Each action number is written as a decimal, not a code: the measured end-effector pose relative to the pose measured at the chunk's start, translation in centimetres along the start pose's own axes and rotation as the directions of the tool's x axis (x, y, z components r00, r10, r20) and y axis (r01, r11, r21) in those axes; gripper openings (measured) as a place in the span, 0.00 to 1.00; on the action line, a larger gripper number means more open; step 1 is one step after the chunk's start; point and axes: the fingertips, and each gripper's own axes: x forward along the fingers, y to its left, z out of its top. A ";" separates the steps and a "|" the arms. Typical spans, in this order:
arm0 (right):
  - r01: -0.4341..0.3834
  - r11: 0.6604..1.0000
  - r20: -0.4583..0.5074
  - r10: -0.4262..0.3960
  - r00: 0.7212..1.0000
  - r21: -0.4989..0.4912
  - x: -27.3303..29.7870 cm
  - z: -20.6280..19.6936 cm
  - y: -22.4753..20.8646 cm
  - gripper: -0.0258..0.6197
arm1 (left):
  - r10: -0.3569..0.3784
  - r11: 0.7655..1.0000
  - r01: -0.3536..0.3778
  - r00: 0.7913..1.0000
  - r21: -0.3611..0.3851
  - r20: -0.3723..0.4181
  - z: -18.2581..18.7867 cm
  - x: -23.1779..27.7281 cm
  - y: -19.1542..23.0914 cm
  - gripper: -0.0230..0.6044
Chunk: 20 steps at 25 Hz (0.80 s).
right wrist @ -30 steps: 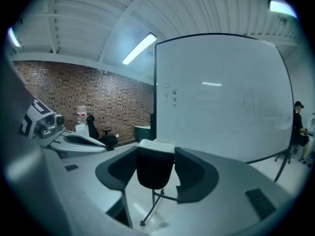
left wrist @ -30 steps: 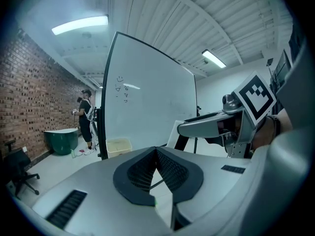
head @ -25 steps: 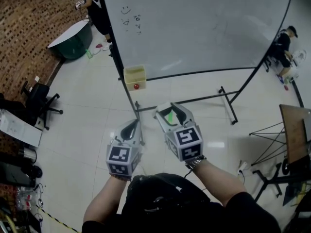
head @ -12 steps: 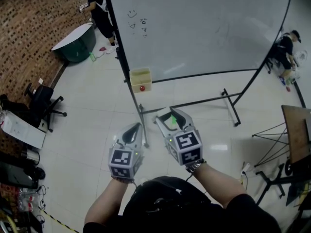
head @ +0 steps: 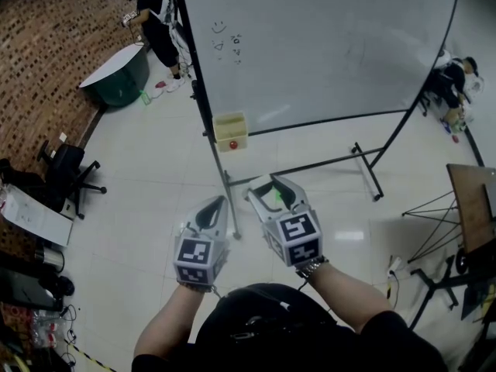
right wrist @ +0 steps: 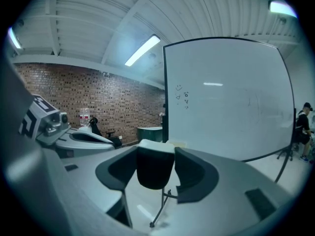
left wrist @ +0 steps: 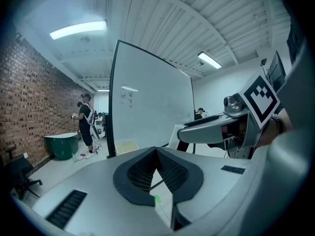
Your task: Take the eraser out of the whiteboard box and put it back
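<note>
The whiteboard point(head: 325, 45) stands ahead, with a pale yellow box point(head: 231, 131) hung at its lower left corner; something small and red shows in the box. My right gripper point(head: 271, 183) is held out level in front of the board, short of the box. It is shut on the eraser point(right wrist: 155, 168), a dark block with a white top that fills the gap between the jaws. My left gripper point(head: 220, 203) is beside it on the left, shut and with nothing in it; its jaws meet at the tip point(left wrist: 156, 151). The box point(left wrist: 126, 146) lies beyond that tip.
The whiteboard's stand legs point(head: 364, 169) cross the tiled floor below the board. A person point(head: 159, 22) stands by a green round table point(head: 116, 72) at the far left. An office chair point(head: 66, 169) stands left, a folding stand point(head: 449, 239) right, another person point(head: 449, 84) behind the board.
Both grippers have drifted a little forward with the person. The board and its box now sit slightly further right and lower in the head view. The right gripper still grips the eraser.
</note>
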 end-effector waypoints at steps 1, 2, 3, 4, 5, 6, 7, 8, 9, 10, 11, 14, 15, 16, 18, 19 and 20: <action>0.003 1.000 0.000 -0.003 1.000 -0.001 0.1 0.0 0.2 0.45 | -0.003 1.000 0.003 1.000 0.001 0.002 0.0 -0.1 0.1 0.03; 0.006 1.000 0.003 -0.006 1.000 -0.002 0.1 0.0 0.3 0.45 | -0.007 1.000 0.007 1.000 0.003 0.003 0.0 -0.2 0.3 0.03; 0.010 1.000 0.008 -0.010 1.000 -0.002 0.2 0.1 0.5 0.45 | -0.010 1.000 0.010 1.000 0.005 0.003 0.0 -0.3 0.4 0.03; 0.014 1.000 0.009 -0.014 1.000 -0.003 0.3 0.1 0.7 0.45 | -0.013 1.000 0.013 1.000 0.007 0.003 -0.1 -0.4 0.5 0.03; 0.018 1.000 0.007 -0.017 1.000 -0.004 0.2 0.2 0.9 0.45 | -0.016 1.000 0.016 1.000 0.009 0.003 -0.1 -0.6 0.6 0.03; 0.020 1.000 0.002 -0.020 1.000 -0.006 0.2 0.2 1.1 0.45 | -0.018 1.000 0.018 1.000 0.009 0.004 -0.1 -0.7 0.7 0.03; 0.021 1.000 -0.003 -0.021 1.000 -0.007 0.1 0.3 1.3 0.45 | -0.021 1.000 0.021 1.000 0.009 0.004 -0.1 -0.9 0.8 0.03; 0.024 1.000 -0.008 -0.024 1.000 -0.009 0.0 0.2 1.5 0.45 | -0.024 1.000 0.024 1.000 0.008 0.003 -0.1 -1.0 0.8 0.03; 0.026 1.000 -0.013 -0.027 1.000 -0.010 0.0 0.2 1.6 0.45 | -0.027 1.000 0.027 1.000 0.005 0.003 -0.1 -1.0 0.9 0.03; 0.029 1.000 -0.017 -0.029 0.999 -0.011 0.0 0.1 1.6 0.45 | -0.030 1.000 0.030 1.000 0.002 0.004 -0.1 -1.1 0.9 0.03; 0.030 0.999 -0.016 -0.030 0.999 -0.013 0.0 0.1 1.7 0.45 | -0.031 1.000 0.031 0.999 0.000 0.005 -0.1 -1.1 1.0 0.03; 0.034 0.999 -0.004 -0.034 0.999 -0.010 0.0 0.3 1.8 0.45 | -0.031 1.000 0.031 0.999 -0.003 0.008 0.0 -1.2 1.2 0.03; 0.035 0.999 0.001 -0.035 0.999 -0.008 0.1 0.3 1.8 0.45 | -0.030 1.000 0.030 1.000 -0.004 0.009 0.0 -1.2 1.3 0.03; 0.036 0.999 0.003 -0.036 0.999 -0.007 0.1 0.3 1.8 0.45 | -0.029 1.000 0.029 1.000 -0.006 0.010 0.0 -1.3 1.4 0.03; 0.039 0.999 0.001 -0.039 0.999 -0.005 0.1 0.2 1.8 0.45 | -0.028 1.000 0.028 1.000 -0.011 0.012 0.0 -1.3 1.4 0.03; 0.039 0.999 0.000 -0.039 0.999 -0.006 0.1 0.2 1.8 0.45 | -0.028 1.000 0.028 1.000 -0.012 0.012 0.0 -1.3 1.4 0.03; 0.039 0.999 0.001 -0.039 0.999 -0.007 0.1 0.2 1.9 0.45 | -0.028 1.000 0.028 1.000 -0.012 0.012 -0.1 -1.3 1.5 0.03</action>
